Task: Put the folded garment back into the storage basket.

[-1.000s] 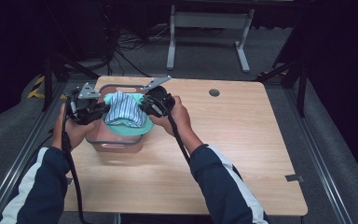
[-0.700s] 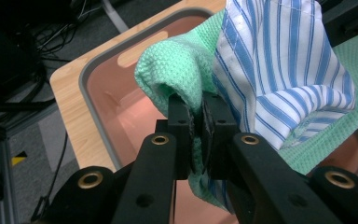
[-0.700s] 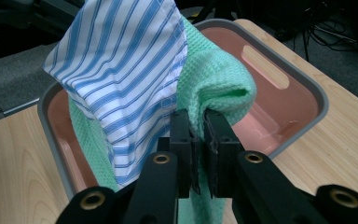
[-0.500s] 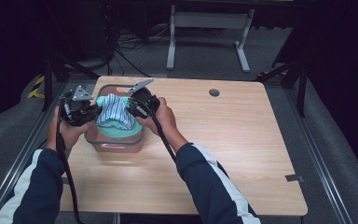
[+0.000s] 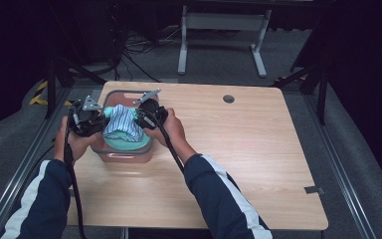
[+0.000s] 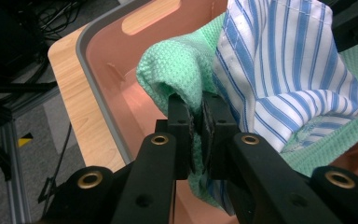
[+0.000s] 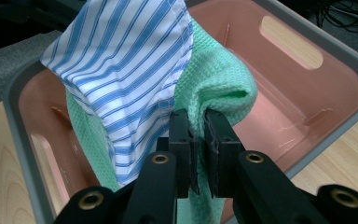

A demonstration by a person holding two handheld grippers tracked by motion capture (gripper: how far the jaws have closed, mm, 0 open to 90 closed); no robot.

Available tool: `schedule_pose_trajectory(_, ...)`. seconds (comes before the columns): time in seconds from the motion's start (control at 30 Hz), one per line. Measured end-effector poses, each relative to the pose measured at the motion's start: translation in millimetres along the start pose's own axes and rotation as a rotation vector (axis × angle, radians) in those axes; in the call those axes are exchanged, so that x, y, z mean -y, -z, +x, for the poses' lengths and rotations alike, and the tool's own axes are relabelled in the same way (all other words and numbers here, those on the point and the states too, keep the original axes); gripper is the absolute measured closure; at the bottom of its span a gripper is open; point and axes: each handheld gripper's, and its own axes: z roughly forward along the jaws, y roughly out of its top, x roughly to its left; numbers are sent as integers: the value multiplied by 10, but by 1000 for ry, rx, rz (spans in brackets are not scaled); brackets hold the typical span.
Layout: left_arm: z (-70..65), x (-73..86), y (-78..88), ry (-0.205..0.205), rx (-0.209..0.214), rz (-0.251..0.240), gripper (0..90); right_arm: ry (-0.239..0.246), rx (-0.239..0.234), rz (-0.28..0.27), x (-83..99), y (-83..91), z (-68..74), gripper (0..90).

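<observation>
While you hold both tools over the pink plastic bin with the grey rim [image 5: 124, 152], which sits at the left of the wooden table [image 5: 238, 164] in the high view, the cloth bundle hangs between them inside it. At the left of that view, your left gripper [image 5: 90, 119] has its jaws pinched together on a fold of the mint-green waffle-knit towel [image 6: 179, 70]; in the left gripper view the fold sits at centre frame, with the blue-and-white striped cloth [image 6: 289, 65] draped to its right (the stripes touch the inner jaw). Moving right, your right gripper [image 5: 146, 115] is likewise clamped tight on a fold of the green towel [image 7: 219, 86], seen at centre in the right gripper view, the striped cloth [image 7: 121, 60] spread across the upper left there. Both cloths lie partly down in the bin, whose pink inner walls [image 7: 279, 88] show around them.
</observation>
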Motion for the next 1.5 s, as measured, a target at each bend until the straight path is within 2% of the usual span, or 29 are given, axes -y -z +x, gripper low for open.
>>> schedule_pose_trajectory(0.27, -2, 48, -88, -6, -1, 19, 830, -4, -3, 25, 66, -128, -20, 807)
schedule_pose_trajectory(0.33, -11, 65, -112, 6, -3, 20, 821, -6, 0, 28, 87, -149, -20, 788)
schedule_pose_trajectory(0.4, -8, 83, -132, 8, 2, 15, 803, 3, 5, 32, 110, -160, -14, 776)
schedule_pose_trajectory(0.5, -14, 87, -122, 11, -12, 12, 739, -3, 13, 34, 135, -153, -26, 759)
schedule_pose_trajectory(0.57, -18, 87, -110, 15, 3, 7, 735, -2, 10, 32, 142, -147, -33, 753)
schedule_pose_trajectory(0.6, -22, 83, -100, 5, -10, 2, 715, 2, 19, 32, 152, -132, -29, 748)
schedule_pose_trajectory(0.67, -29, 79, -80, 8, -8, -16, 714, 4, 20, 28, 157, -122, -26, 747)
schedule_pose_trajectory(0.7, -38, 74, -65, 7, -15, -15, 699, 5, 20, 25, 163, -109, -25, 743)
schedule_pose_trajectory(0.9, -152, 55, 25, -13, 8, -59, 675, 17, 17, 6, 210, 9, -25, 721)
schedule_pose_trajectory(0.97, -174, 55, 41, -6, 6, -72, 662, 40, 24, -2, 225, 66, -20, 711)
schedule_pose_trajectory(1.0, -209, 57, 67, -7, 4, -92, 644, 45, 26, -2, 234, 94, -19, 711)
schedule_pose_trajectory(1.13, -294, 63, 105, 3, 18, -119, 619, 59, 31, -15, 259, 192, -23, 696)
schedule_pose_trajectory(1.27, -382, 58, 155, -6, 25, -146, 561, 81, 44, -23, 302, 339, -51, 658)
schedule_pose_trajectory(1.37, -455, 46, 174, 8, 28, -157, 528, 94, 57, -18, 343, 420, -86, 604)
schedule_pose_trajectory(1.5, -547, 19, 203, -3, 39, -169, 456, 100, 74, -8, 414, 522, -142, 533)
